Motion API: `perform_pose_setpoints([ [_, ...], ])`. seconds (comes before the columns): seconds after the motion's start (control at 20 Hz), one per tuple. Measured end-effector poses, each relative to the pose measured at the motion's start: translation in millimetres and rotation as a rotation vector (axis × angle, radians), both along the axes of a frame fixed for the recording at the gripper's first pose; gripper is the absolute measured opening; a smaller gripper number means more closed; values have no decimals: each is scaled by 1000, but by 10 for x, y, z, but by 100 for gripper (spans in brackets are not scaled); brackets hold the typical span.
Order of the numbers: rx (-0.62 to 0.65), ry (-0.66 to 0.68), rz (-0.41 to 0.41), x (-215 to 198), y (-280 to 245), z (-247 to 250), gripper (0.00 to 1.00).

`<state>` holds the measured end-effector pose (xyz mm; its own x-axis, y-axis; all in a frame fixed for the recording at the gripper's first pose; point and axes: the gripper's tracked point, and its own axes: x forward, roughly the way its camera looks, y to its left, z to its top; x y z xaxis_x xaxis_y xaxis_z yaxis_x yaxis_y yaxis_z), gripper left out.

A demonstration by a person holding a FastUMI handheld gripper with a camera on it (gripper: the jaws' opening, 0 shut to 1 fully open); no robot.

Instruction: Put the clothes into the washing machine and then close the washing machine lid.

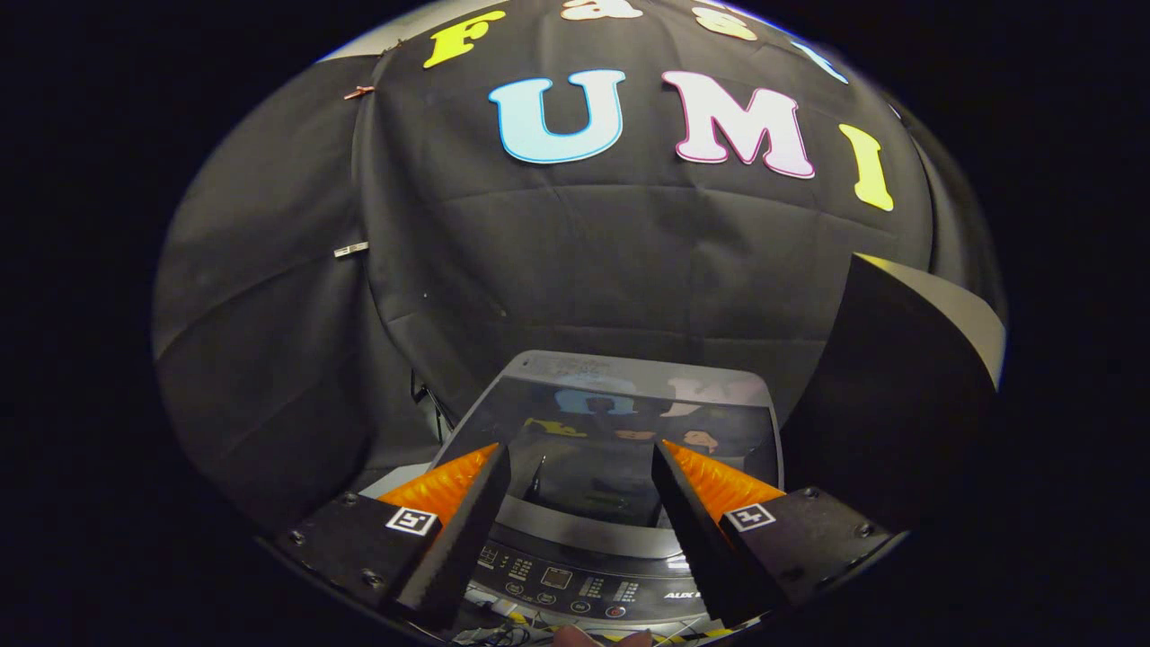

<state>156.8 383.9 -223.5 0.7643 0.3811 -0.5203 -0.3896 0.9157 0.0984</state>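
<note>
My tongs (579,467) spread wide, gripping nothing. Washing machine (593,575) just ahead below, glass lid (620,404) shut, control panel (575,584) between fingers.

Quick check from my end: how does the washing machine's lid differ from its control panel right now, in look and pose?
The lid is glossy and mirror-like; the control panel is matte with buttons. The lid lies beyond the open gripper fingertips; the panel sits between the fingers, nearer. Both belong to the washing machine.

At the bottom of the frame, the claw (579,467) has two wedge-shaped, ridged fingers (449,485) on black mounting plates with screws, each carrying a small square black-and-white marker (411,520).
</note>
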Motion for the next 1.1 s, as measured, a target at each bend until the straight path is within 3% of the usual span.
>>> perform_pose_setpoints([
  [0.55, 35, -130, -6, -79, -189, 453, 100],
  [1.1, 93, -409, -44, -500, -786, 1682, 100],
])
